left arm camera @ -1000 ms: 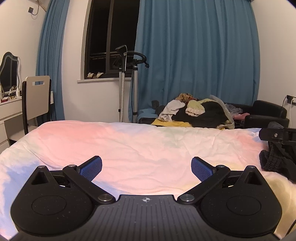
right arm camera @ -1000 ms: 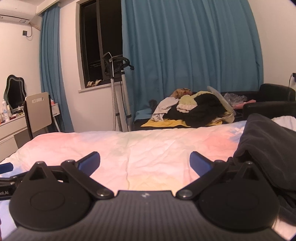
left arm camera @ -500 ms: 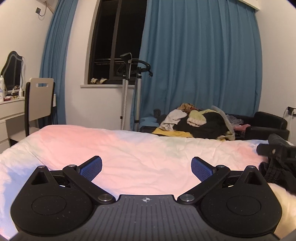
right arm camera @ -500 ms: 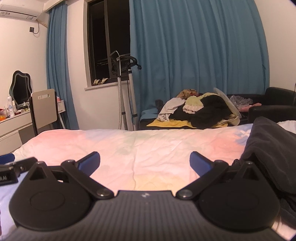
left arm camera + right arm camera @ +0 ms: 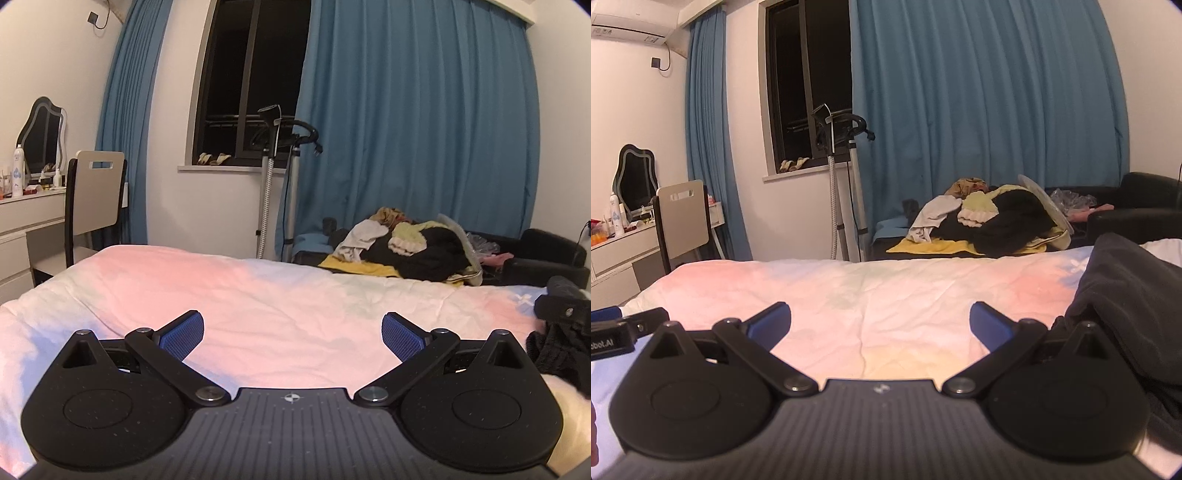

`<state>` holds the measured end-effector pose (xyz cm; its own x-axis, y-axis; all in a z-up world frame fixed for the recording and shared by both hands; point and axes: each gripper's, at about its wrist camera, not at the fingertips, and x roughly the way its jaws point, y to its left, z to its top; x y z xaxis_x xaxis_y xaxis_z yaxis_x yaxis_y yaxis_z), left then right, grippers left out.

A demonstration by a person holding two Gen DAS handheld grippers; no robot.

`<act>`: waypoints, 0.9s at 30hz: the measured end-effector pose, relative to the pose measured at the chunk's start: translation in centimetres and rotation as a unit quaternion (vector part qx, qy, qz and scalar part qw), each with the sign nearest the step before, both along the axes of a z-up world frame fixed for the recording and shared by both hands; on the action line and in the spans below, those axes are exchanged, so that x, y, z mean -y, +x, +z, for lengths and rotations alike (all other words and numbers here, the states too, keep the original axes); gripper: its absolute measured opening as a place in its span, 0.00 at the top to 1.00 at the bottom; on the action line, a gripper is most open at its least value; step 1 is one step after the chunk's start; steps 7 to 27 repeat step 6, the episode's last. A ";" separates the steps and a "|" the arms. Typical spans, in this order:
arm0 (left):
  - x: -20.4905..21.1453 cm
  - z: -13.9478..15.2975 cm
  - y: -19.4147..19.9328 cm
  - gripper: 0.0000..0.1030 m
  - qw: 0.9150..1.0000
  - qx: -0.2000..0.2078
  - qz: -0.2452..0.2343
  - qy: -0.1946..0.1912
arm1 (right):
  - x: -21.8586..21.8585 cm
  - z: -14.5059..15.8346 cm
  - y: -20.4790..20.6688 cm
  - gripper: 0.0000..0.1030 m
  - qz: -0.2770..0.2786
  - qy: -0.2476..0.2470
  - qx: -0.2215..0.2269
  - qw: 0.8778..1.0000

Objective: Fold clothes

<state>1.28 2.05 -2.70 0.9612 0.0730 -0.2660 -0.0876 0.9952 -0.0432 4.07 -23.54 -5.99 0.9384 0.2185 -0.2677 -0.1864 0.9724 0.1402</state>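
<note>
The left gripper (image 5: 291,334) hangs low over the bed with the pastel pink, white and blue cover (image 5: 258,295), its two blue-padded fingers (image 5: 183,334) spread wide apart with nothing between them. The right gripper (image 5: 879,326) is in the same state: its fingers are wide apart and hold nothing.

The dark black garment (image 5: 1126,302), the cloth to fold, lies crumpled on the bed at the right edge of the right wrist frame, just beside the right finger of that gripper. In the left wrist view its ribbed black edge (image 5: 557,350) shows at the right middle of the frame.

Behind the bed, in the centre right of both frames, a pile of mixed clothes (image 5: 402,247) lies before the long blue curtains (image 5: 406,129). A beige chair (image 5: 94,192) stands at the left.
</note>
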 end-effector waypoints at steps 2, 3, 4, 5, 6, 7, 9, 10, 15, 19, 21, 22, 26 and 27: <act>0.2 -0.1 0.2 0.00 1.000 -0.004 0.003 0.009 | -0.1 -0.1 0.3 0.00 0.003 -0.001 -0.004 1.000; 0.2 -0.1 0.2 0.00 1.000 -0.005 0.002 0.012 | -0.2 -0.2 0.3 0.00 0.005 -0.001 -0.006 1.000; 0.3 -0.1 0.2 0.00 1.000 -0.006 0.001 0.014 | -0.2 -0.3 0.4 0.00 0.006 -0.001 -0.007 1.000; 0.4 -0.1 0.2 0.00 1.000 -0.008 -0.001 0.015 | -0.3 -0.3 0.4 0.00 0.007 -0.003 -0.007 1.000; 0.5 -0.1 0.2 0.00 1.000 -0.009 -0.002 0.017 | -0.3 -0.4 0.4 0.00 0.007 -0.005 -0.008 1.000; 0.5 -0.1 0.2 0.00 1.000 -0.009 -0.002 0.017 | -0.3 -0.4 0.4 0.00 0.007 -0.005 -0.008 1.000; 0.5 -0.1 0.2 0.00 1.000 -0.009 -0.002 0.017 | -0.3 -0.4 0.4 0.00 0.007 -0.005 -0.008 1.000; 0.5 -0.1 0.2 0.00 1.000 -0.009 -0.002 0.017 | -0.3 -0.4 0.4 0.00 0.007 -0.005 -0.008 1.000; 0.5 -0.1 0.2 0.00 1.000 -0.009 -0.002 0.017 | -0.3 -0.4 0.4 0.00 0.007 -0.005 -0.008 1.000; 0.5 -0.1 0.2 0.00 1.000 -0.009 -0.002 0.017 | -0.3 -0.4 0.4 0.00 0.007 -0.005 -0.008 1.000; 0.5 -0.1 0.2 0.00 1.000 -0.009 -0.002 0.017 | -0.3 -0.4 0.4 0.00 0.007 -0.005 -0.008 1.000; 0.5 -0.1 0.2 0.00 1.000 -0.009 -0.002 0.017 | -0.3 -0.4 0.4 0.00 0.007 -0.005 -0.008 1.000; 0.5 -0.1 0.2 0.00 1.000 -0.009 -0.002 0.017 | -0.3 -0.4 0.4 0.00 0.007 -0.005 -0.008 1.000; 0.5 -0.1 0.2 0.00 1.000 -0.009 -0.002 0.017 | -0.3 -0.4 0.4 0.00 0.007 -0.005 -0.008 1.000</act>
